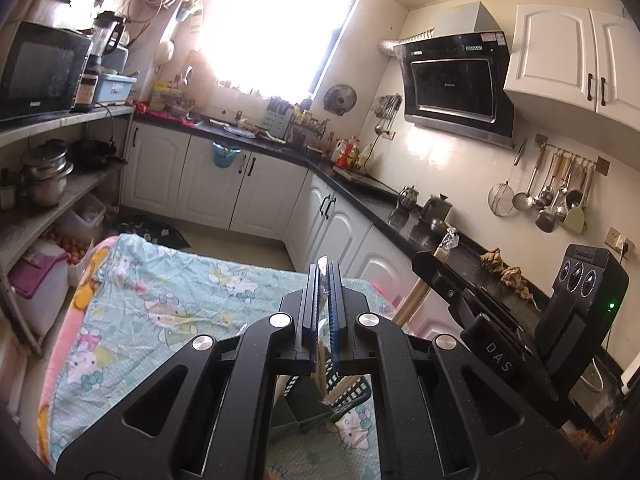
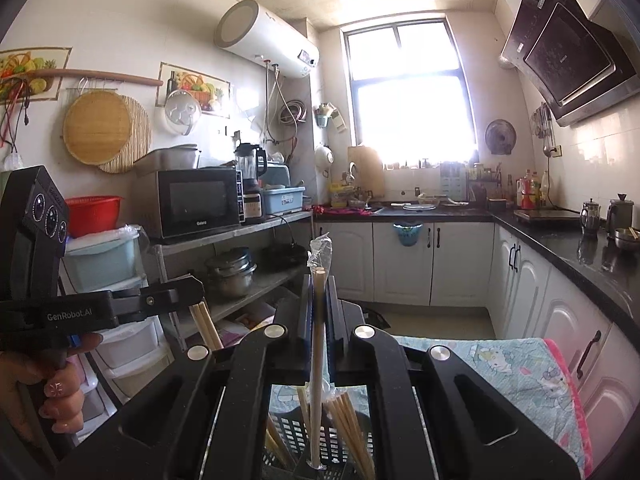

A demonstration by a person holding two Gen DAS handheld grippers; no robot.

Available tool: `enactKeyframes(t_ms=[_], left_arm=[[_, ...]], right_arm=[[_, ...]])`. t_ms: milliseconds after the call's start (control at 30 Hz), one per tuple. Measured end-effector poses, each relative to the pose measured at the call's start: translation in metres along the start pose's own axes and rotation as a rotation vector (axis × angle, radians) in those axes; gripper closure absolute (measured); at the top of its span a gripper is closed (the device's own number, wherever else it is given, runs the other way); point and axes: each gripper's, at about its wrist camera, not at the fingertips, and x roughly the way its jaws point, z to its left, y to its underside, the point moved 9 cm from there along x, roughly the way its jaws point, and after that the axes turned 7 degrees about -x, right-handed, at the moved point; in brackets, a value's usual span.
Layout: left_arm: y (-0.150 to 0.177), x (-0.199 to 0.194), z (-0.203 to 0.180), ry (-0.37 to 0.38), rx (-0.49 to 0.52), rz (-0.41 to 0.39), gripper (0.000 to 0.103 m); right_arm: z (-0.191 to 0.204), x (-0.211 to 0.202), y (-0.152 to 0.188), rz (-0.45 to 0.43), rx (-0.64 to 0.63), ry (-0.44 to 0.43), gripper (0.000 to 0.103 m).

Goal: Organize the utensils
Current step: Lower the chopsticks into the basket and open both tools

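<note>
I have both grippers clamped on wrapped chopsticks. The right gripper [image 2: 319, 308] is closed on a single pale chopstick in a clear plastic sleeve [image 2: 319, 320], held nearly upright, with its lower end down in the black slotted basket [image 2: 292, 428] below me. More chopsticks [image 2: 348, 420] lean in that basket just beside it. The left gripper [image 1: 323, 300] is closed on something thin and crinkly, which looks like the wrapper end of another chopstick pack [image 1: 322, 268]; I cannot make out the sticks themselves between the pads. In the right wrist view I can see that gripper from the side with wooden sticks [image 2: 204, 324] hanging below it, and a hand [image 2: 48, 384] on its handle.

The basket sits on a tabletop covered with a cartoon-print cloth [image 1: 168, 292].

I judge these very light and stiff, but the plastic sleeve is slick, so a stick can slide out lengthwise if I tilt it. I would hold on the wood near the middle, not on the loose wrapper tip, which will crumple and give no real hold. The thin sticks could snap if I pry them sideways against the basket slots.
</note>
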Motion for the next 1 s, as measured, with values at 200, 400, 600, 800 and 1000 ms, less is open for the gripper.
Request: enactKeyframes(t_ms=[200, 400, 600, 800, 1000], left_arm=[[0.018, 0.015, 0.007, -0.008, 0.007, 0.031, 0.101], [0.035, 0.027, 0.014, -0.02, 0.01, 0.064, 0.101], [0.049, 0.037, 0.019, -0.033, 0.017, 0.102, 0.101], [0.059, 0.039, 0.021, -0.053, 0.033, 0.121, 0.101], [0.061, 0.037, 0.026, -0.073, 0.024, 0.131, 0.094]], right_arm=[[-0.003, 0.015, 0.022, 0.021, 0.022, 0.013, 0.097], [-0.004, 0.029, 0.042, 0.057, 0.032, 0.019, 0.097], [-0.007, 0.037, 0.063, 0.107, 0.047, 0.038, 0.097], [-0.013, 0.04, 0.079, 0.156, 0.086, 0.039, 0.081], [-0.017, 0.031, 0.086, 0.172, 0.102, 0.04, 0.078]])
